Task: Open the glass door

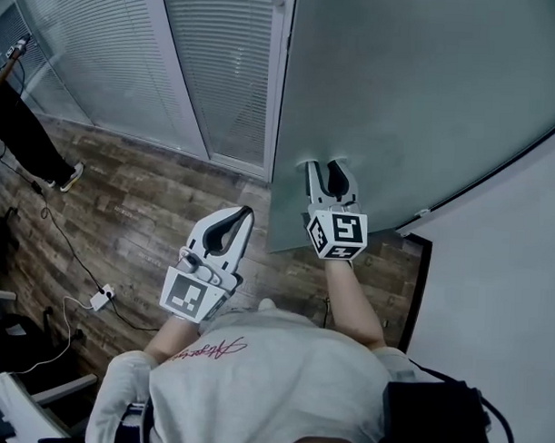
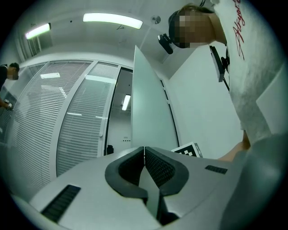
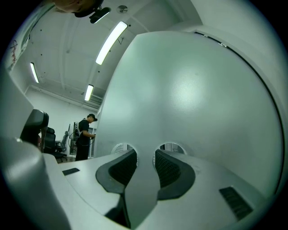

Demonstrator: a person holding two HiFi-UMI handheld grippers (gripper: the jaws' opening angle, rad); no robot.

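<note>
The frosted glass door (image 1: pixel 427 94) stands ajar ahead of me, its free edge to the left. My right gripper (image 1: pixel 327 165) is open, and both fingertips rest against the door's face near its lower left corner with nothing between them. In the right gripper view the door (image 3: pixel 193 90) fills the picture, and two clear spots show on the glass at the right gripper (image 3: pixel 146 152) tips. My left gripper (image 1: pixel 244 212) is shut and empty, held left of the door's edge and apart from it. In the left gripper view, that gripper (image 2: pixel 144 149) points at the door (image 2: pixel 150 117) edge-on.
A glazed wall with white blinds (image 1: pixel 174 58) runs left of the doorway. The floor is dark wood, with cables and a power strip (image 1: pixel 99 299) at the left. A person in black (image 1: pixel 26 135) stands at the far left. A white wall (image 1: pixel 502 297) closes the right side.
</note>
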